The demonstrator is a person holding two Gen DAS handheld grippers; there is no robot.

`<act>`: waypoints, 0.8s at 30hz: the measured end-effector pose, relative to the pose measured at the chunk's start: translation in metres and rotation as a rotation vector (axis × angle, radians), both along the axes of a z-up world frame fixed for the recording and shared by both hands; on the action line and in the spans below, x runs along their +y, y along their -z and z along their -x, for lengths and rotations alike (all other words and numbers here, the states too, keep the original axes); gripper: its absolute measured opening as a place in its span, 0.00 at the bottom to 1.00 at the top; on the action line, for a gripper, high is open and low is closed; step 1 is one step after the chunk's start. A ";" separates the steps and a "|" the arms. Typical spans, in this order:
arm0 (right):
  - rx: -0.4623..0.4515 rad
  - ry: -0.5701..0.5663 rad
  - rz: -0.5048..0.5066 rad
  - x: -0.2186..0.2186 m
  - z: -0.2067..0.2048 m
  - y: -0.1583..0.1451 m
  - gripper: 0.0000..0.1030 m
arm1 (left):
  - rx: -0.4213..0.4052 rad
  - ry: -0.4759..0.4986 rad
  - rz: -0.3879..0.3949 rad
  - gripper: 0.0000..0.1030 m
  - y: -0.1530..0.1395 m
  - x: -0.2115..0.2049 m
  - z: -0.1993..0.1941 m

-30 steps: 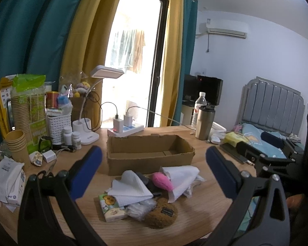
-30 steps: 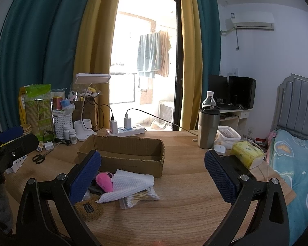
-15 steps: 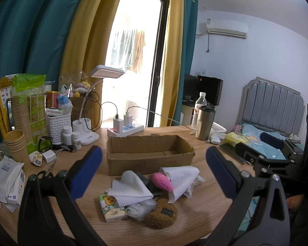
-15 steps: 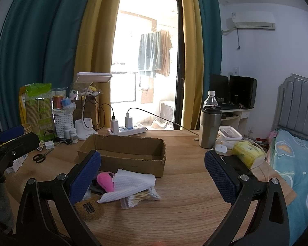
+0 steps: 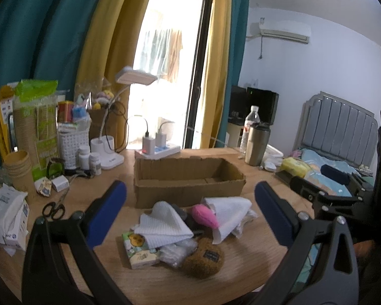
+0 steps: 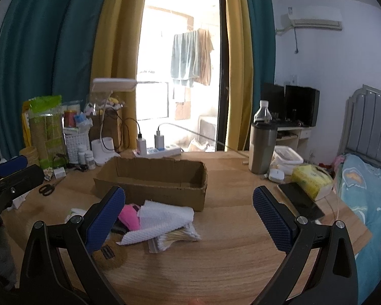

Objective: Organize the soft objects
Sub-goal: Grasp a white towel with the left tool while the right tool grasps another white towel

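Soft pile sits straight ahead of the left claw [image 5: 190, 211].

Both claws are spread and empty; the brown plush [image 5: 203, 258], folded white cloth [image 5: 162, 225] and pink toy [image 5: 204, 216] lie on the worktop [image 5: 254, 261] before the empty cardboard box [image 5: 188, 178], left of the right claw [image 6: 189, 213].

My two wrist cameras look forward over the tabletop [image 5: 241, 274] toward the window, fairly near; both share the cardboard box [image 5: 188, 185] ahead, and my left gripper's [image 5: 190, 211] view sits further left
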State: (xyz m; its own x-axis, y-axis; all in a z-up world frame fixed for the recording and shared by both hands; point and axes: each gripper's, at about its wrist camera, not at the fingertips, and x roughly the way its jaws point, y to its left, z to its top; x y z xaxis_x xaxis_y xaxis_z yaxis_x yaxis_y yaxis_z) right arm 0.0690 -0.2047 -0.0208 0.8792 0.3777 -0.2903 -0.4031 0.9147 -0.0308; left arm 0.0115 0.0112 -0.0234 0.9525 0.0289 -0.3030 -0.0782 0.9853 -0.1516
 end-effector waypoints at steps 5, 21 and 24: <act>0.042 0.004 0.003 0.002 -0.012 0.011 1.00 | 0.051 -0.010 0.014 0.99 0.016 0.005 -0.011; 0.175 -0.023 0.043 0.021 -0.060 0.043 0.99 | 0.238 -0.051 0.026 0.99 0.053 0.023 -0.063; 0.203 -0.037 0.049 0.026 -0.071 0.047 0.99 | 0.270 -0.048 0.029 0.99 0.059 0.025 -0.073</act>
